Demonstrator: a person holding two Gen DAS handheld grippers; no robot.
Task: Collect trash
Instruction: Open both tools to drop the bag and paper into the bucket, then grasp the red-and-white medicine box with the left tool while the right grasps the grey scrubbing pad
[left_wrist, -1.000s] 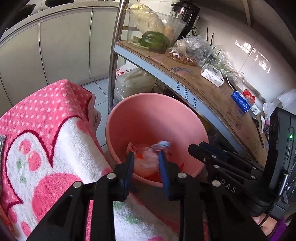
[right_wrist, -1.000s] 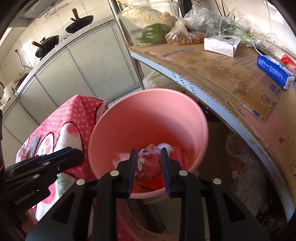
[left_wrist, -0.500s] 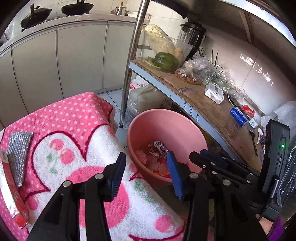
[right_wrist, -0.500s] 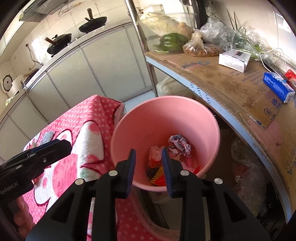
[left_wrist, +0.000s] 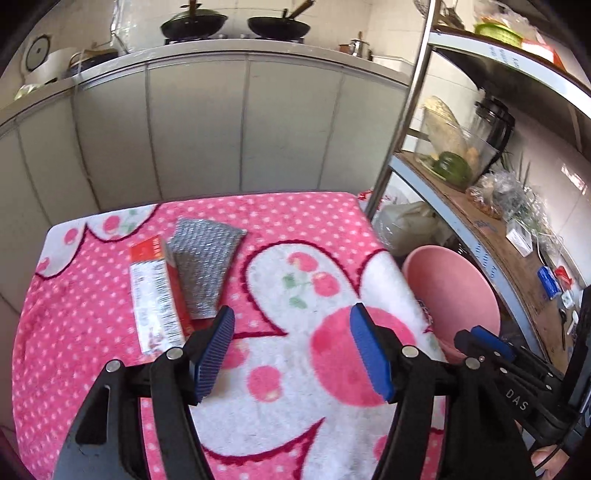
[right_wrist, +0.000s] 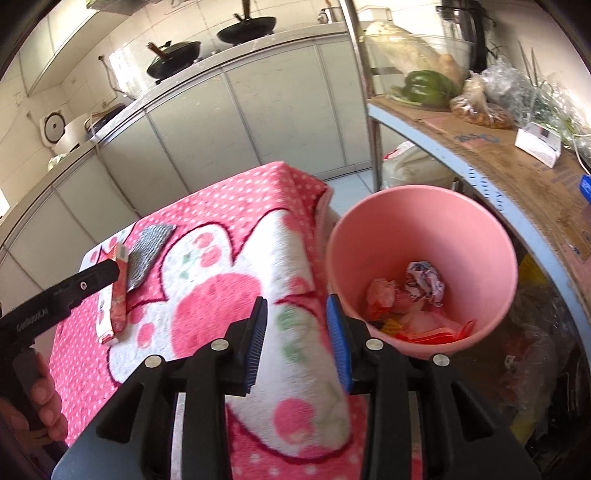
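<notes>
Left wrist view: the left gripper (left_wrist: 291, 349) hangs over a fluffy pink towel (left_wrist: 303, 288) (polka dots, cherry print), its ribbed blue pads spreading wider, nothing between them. A second ago they pinched crumpled trash above the bucket. Toward the towel's far left corner lie one flat red carton (left_wrist: 155, 291) and one silvery mesh pouch (left_wrist: 207, 269), touching.

Right wrist view: the right gripper (right_wrist: 297, 338), narrower, opening and empty, has drawn back over the towel's right edge. The smooth round pink bucket (right_wrist: 424, 218) beside it now holds the wrappers (right_wrist: 410, 295), several, crumpled.
</notes>
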